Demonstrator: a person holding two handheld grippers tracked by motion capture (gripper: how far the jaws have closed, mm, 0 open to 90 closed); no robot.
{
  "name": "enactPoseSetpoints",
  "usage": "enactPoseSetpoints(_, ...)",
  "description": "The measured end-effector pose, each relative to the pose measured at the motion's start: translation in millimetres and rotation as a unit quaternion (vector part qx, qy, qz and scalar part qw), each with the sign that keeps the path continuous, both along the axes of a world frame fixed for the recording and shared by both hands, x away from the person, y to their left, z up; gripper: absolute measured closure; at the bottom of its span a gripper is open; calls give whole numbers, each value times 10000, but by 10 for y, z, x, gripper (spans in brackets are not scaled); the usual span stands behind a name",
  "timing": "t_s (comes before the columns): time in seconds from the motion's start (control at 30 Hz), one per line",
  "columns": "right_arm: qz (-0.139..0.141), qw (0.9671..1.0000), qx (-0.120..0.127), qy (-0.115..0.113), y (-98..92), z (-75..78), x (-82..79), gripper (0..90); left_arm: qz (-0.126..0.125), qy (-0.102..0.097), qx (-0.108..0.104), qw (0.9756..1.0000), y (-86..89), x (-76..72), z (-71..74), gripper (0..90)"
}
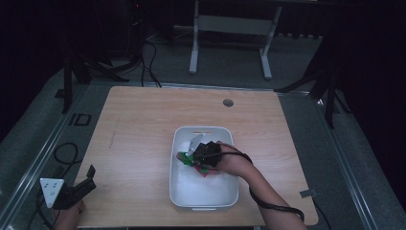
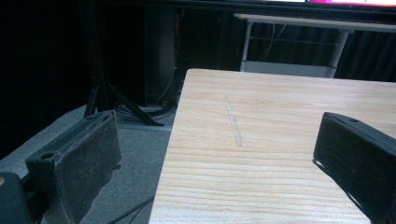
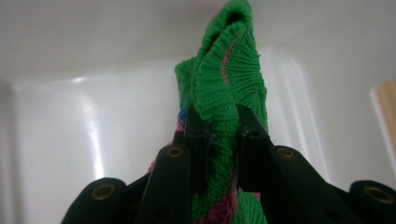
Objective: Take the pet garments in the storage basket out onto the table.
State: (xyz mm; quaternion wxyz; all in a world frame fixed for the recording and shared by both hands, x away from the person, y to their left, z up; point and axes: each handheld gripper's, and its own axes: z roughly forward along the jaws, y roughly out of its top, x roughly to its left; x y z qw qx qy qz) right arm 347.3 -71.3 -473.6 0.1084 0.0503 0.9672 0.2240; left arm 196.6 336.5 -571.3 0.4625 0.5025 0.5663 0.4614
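A green knitted cloth with pink stripes (image 3: 224, 88) is pinched between the jaws of my right gripper (image 3: 223, 126), which is shut on it. In the high view the right gripper (image 1: 197, 154) sits inside a white tub (image 1: 179, 189) on the wooden table (image 1: 134, 139), with the green and pink cloth (image 1: 184, 158) at its left wall. My left gripper (image 1: 85, 179) stands open at the table's front left corner, its pads (image 2: 91, 158) far apart with nothing between them.
A small round hole (image 1: 228, 102) lies near the table's far edge. Cables (image 1: 64, 153) trail over the grey floor at the left. A white frame (image 1: 230, 28) stands beyond the table, and dark stand legs (image 1: 316, 81) flank it.
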Motion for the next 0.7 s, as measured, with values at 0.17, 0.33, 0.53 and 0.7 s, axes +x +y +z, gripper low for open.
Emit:
enactPoseSetpoints(0.17,13,9997,239,-102,-103,211,-7,778,9,3,-8,10000,2,-1,0,11)
enactPoseSetpoints(0.33,28,9989,407,-222,-148,407,-27,778,17,7,-18,10000,3,0,0,12)
enactPoseSetpoints(0.53,97,9976,610,-327,-159,619,-56,777,33,4,-44,10000,4,-1,0,12)
enactPoseSetpoints(0.7,115,9959,751,-490,-192,779,-72,777,34,6,-41,10000,5,-2,0,12)
